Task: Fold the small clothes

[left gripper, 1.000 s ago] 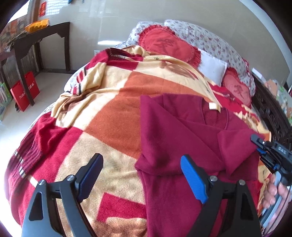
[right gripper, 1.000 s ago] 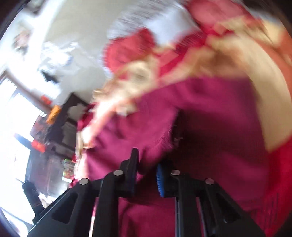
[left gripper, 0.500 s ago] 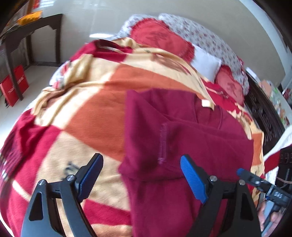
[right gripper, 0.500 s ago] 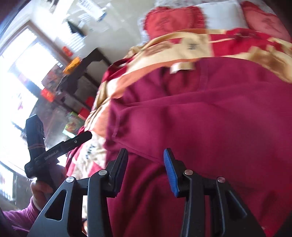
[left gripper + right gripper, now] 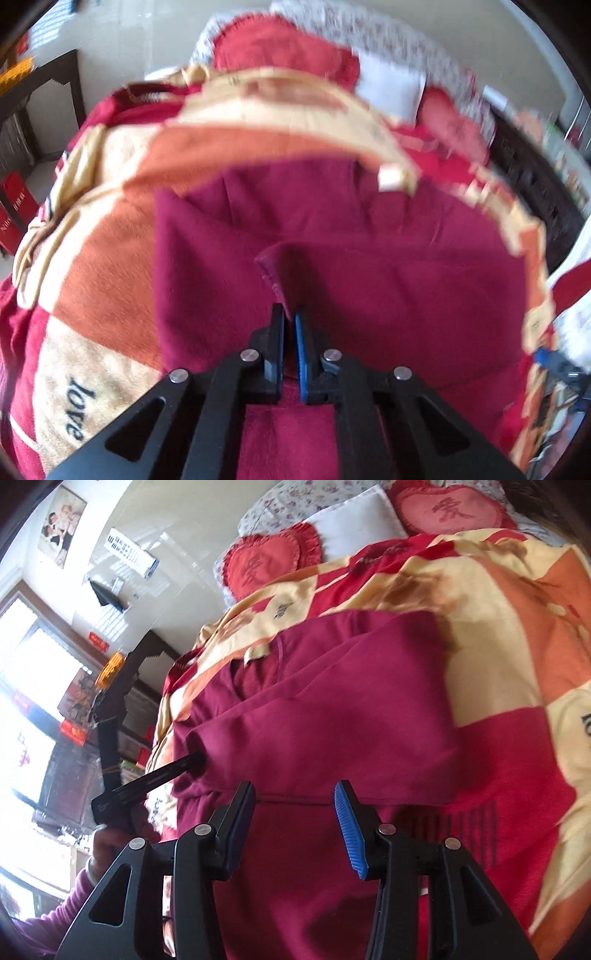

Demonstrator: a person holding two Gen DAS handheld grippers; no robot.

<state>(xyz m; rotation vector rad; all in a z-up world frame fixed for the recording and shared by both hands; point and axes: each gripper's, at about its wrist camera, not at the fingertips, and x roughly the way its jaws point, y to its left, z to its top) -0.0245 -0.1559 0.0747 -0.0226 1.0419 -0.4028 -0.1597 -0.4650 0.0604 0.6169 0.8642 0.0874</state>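
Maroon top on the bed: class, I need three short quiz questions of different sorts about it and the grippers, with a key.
1. True or false: the left hand-held gripper is shut on the maroon top.
2. The right hand-held gripper is: A open, B shut on the blanket.
3. Fill in: the pillows are shaped like ____.

Key: 1 true; 2 A; 3 hearts.

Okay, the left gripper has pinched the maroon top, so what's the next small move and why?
Probably draw the left gripper across toward the garment's centre, carrying the pinched edge over. Its jaws are shut on a raised fold of the maroon top, which lies on the blanket partly folded. The right gripper is open above the cloth, holding nothing.
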